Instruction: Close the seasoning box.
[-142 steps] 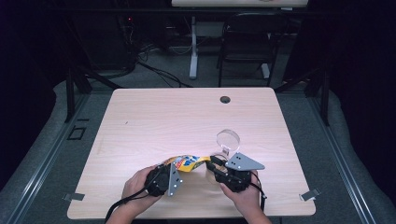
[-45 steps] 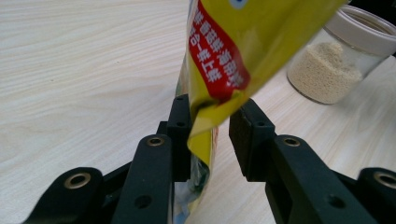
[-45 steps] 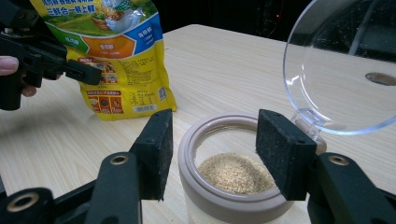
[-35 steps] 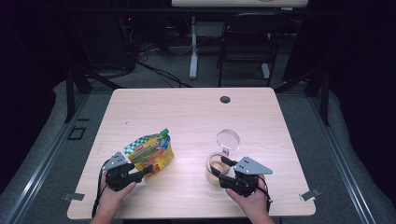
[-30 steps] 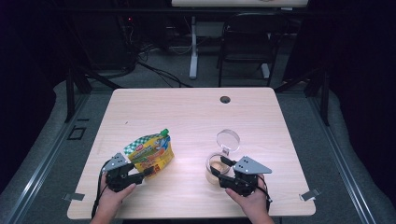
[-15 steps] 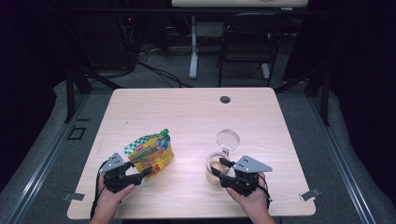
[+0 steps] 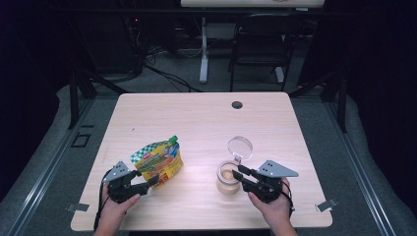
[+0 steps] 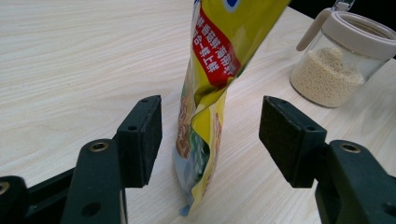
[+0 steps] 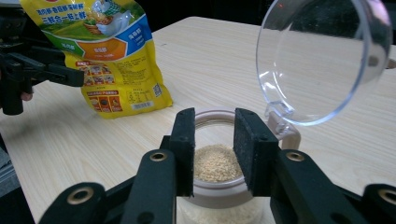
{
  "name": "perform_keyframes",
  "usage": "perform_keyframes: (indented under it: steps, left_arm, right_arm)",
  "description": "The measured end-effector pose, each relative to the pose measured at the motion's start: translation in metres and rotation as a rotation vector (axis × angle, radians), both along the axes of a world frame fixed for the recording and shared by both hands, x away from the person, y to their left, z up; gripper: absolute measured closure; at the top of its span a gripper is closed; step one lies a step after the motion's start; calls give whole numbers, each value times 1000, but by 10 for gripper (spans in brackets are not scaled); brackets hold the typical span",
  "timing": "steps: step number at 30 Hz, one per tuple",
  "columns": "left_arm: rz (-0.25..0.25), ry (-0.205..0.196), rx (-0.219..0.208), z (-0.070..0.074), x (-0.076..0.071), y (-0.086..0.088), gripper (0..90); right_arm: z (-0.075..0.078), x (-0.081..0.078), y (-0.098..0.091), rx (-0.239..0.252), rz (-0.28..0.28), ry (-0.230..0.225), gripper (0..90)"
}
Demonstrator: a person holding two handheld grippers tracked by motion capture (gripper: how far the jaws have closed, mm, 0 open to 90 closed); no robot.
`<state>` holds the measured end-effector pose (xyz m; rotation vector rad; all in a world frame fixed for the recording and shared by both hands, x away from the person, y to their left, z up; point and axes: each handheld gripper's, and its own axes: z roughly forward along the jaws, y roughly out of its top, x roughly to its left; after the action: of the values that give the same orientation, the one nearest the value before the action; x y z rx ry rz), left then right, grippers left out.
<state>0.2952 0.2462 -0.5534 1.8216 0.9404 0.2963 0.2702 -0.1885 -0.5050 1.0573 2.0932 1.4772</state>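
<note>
The left gripper (image 7: 147, 182) had just spread its jaws, freeing the pouch (image 7: 158, 161) standing near-left on the table (image 7: 206, 118). The right gripper (image 7: 239, 176) had been narrowing above the open jar (image 7: 227, 178), pinching nothing; pouring seemed finished, lid (image 7: 240, 146) still raised beyond.

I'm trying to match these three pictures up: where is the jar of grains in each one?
High view: the jar stands right of centre near the front edge, before the right gripper.
Left gripper view: upper right corner.
Right gripper view: bottom centre, behind the jaws.
Shared landmark: the yellow pouch.
</note>
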Motion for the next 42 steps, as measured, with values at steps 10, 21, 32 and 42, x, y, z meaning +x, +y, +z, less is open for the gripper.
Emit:
perform_keyframes:
  steps: [10, 21, 32, 42]
  left_arm:
    - [7, -11, -7, 2, -1, 0, 399]
    - [0, -5, 2, 3, -1, 0, 399]
    - [-1, -9, 0, 1, -1, -1, 399]
    - [-4, -4, 8, 1, -1, -3, 399]
  right_arm:
    - [2, 2, -10, 4, -24, 17, 736]
    - [9, 3, -25, 9, -49, 7, 812]
    - [8, 7, -39, 22, -110, 19, 900]
    - [4, 17, -46, 31, -160, 37, 900]
